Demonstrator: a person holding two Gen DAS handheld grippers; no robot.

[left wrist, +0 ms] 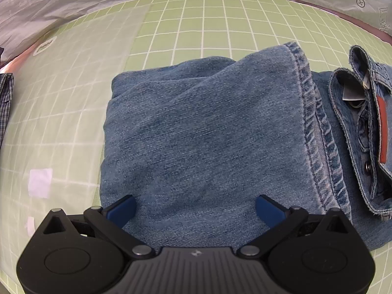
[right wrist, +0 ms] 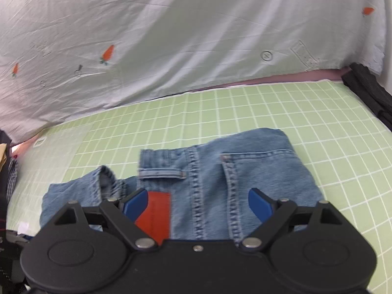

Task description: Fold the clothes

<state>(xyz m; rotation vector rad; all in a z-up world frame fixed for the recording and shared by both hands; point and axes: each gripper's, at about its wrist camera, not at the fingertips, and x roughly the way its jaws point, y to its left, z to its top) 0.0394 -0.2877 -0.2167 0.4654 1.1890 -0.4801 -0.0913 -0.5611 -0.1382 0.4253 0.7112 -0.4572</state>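
Left wrist view: left hand-held gripper released, jaws wide, hovering over folded jeans mid green grid mat on desk.

Right wrist view: right hand-held gripper released, empty, above waistband, red patch.

Judgement: fold nearly done; next, smooth or set aside.

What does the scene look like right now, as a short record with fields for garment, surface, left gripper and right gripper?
garment: blue jeans, folded, red patch showing at the waistband
surface: green grid mat
left gripper: open, over the folded leg, nothing gripped
right gripper: open, above the waistband, nothing gripped
backdrop: white sheet with carrot print
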